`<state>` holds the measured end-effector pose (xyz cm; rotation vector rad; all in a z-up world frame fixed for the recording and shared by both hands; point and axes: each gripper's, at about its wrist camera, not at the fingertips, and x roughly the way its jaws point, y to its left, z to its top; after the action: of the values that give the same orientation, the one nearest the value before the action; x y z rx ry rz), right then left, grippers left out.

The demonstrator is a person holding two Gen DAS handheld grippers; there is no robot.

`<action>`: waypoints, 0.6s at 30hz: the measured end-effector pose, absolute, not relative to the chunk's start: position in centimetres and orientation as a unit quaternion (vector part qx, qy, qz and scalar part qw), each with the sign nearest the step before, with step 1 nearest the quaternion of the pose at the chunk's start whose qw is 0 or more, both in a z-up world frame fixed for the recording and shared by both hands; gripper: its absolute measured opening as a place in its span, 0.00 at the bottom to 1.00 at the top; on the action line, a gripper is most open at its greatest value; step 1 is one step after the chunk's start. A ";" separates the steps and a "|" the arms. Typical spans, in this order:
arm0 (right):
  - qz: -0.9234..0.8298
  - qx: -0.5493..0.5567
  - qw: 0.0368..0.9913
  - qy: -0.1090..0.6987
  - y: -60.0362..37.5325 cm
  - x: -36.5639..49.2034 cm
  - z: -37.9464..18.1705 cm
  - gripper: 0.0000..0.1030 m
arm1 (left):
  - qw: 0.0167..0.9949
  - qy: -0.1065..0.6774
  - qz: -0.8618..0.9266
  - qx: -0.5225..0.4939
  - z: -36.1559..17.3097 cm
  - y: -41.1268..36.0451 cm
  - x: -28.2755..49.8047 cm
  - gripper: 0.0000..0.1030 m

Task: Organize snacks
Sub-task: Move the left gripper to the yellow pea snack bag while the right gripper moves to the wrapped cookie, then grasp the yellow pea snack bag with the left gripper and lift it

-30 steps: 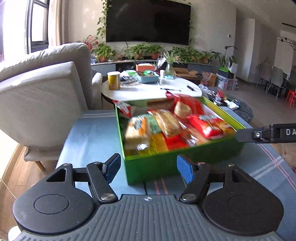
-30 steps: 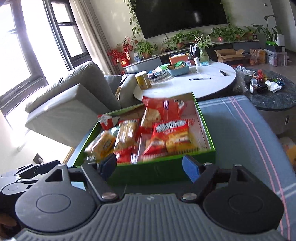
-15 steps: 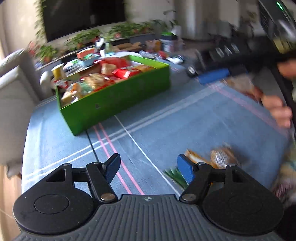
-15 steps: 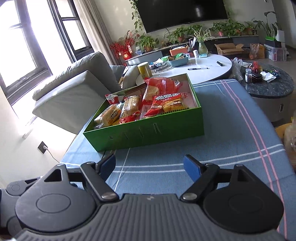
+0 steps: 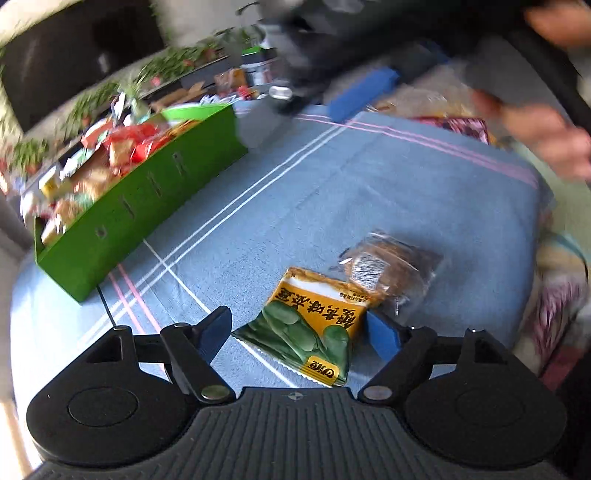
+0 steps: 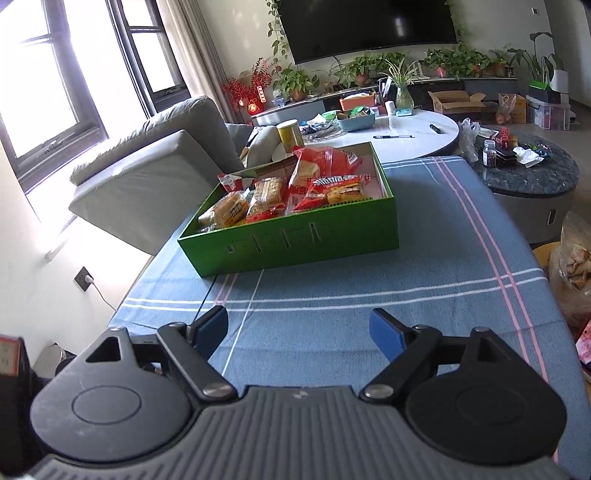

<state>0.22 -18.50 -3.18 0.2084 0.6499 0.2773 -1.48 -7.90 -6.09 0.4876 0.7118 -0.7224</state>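
left hand-held gripper [image 5: 297,334] opening over bean packet [image 5: 312,326]

A home living room: sofa [image 6: 155,173], wall-mounted TV [image 6: 369,27], potted plants [image 6: 295,79].

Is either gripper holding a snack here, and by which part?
Nothing is held. The left gripper is opening around the yellow-green packet, pads clear; the right gripper is open, empty.
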 end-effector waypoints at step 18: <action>0.130 0.059 0.928 0.343 -17.6 -1.9 -5.3 0.76 | 0.913 0.363 -0.179 0.049 -4.7 -3.0 1.3 0.47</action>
<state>-1.91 -17.56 -5.27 0.1217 0.7030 0.2656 1.28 -3.00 -4.69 0.1008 0.7488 -0.3684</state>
